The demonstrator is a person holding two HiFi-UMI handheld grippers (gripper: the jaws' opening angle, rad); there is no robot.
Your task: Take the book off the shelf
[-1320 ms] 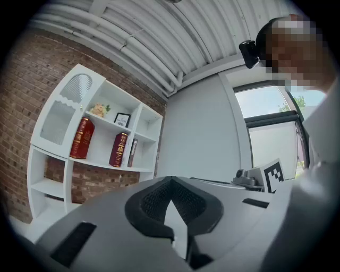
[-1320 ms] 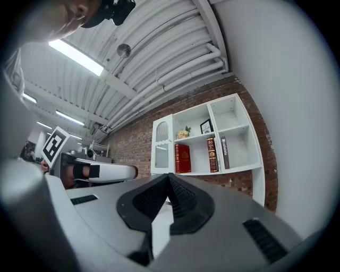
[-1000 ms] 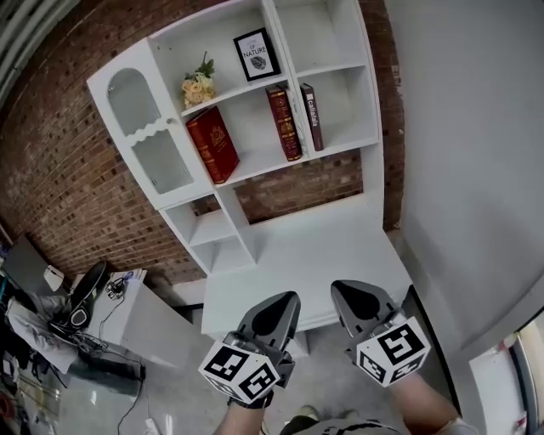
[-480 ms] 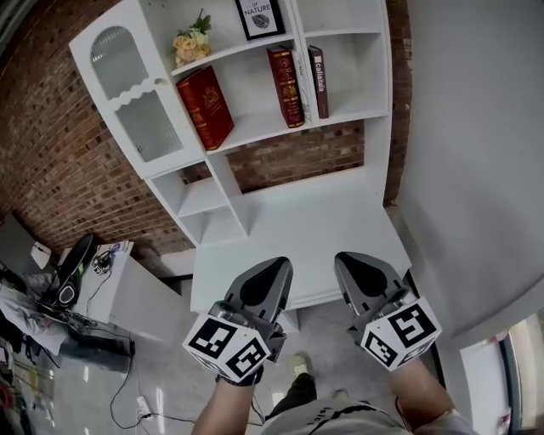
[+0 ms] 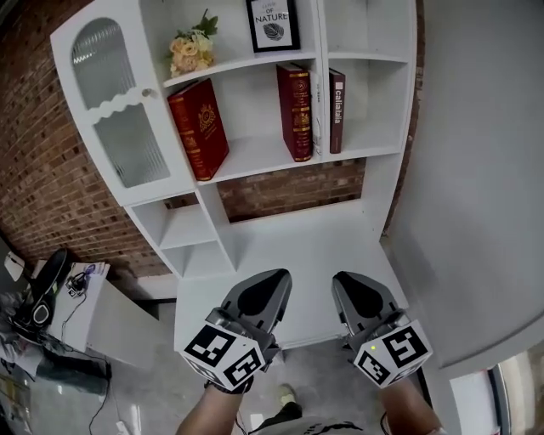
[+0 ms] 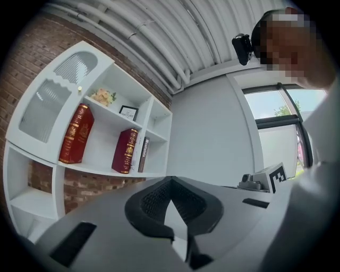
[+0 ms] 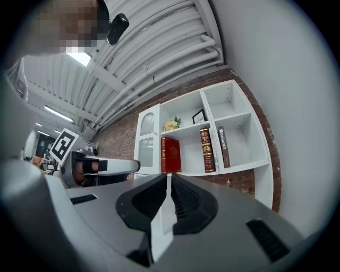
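A white shelf unit point(image 5: 255, 157) stands against a brick wall. On its middle shelf a red book point(image 5: 199, 129) leans at the left, a dark red book point(image 5: 295, 111) stands upright at the right, and a thin maroon book point(image 5: 337, 110) stands in the bay beside it. The same red book point(image 7: 170, 154) and dark red book point(image 7: 206, 149) show in the right gripper view. My left gripper point(image 5: 270, 291) and right gripper point(image 5: 348, 291) hang side by side below the desk's front edge, both shut and empty, far from the books.
Above the books sit a flower bunch point(image 5: 189, 51) and a framed print point(image 5: 274, 23). A glazed cabinet door point(image 5: 110, 119) closes the unit's left side. The white desk top point(image 5: 297, 242) lies under the shelves. A low side table with cables point(image 5: 59, 310) is at the left, a grey wall at the right.
The view has swung up and closer to the shelf unit, so the books sit larger and more central. Both grippers keep their places side by side and stay shut.
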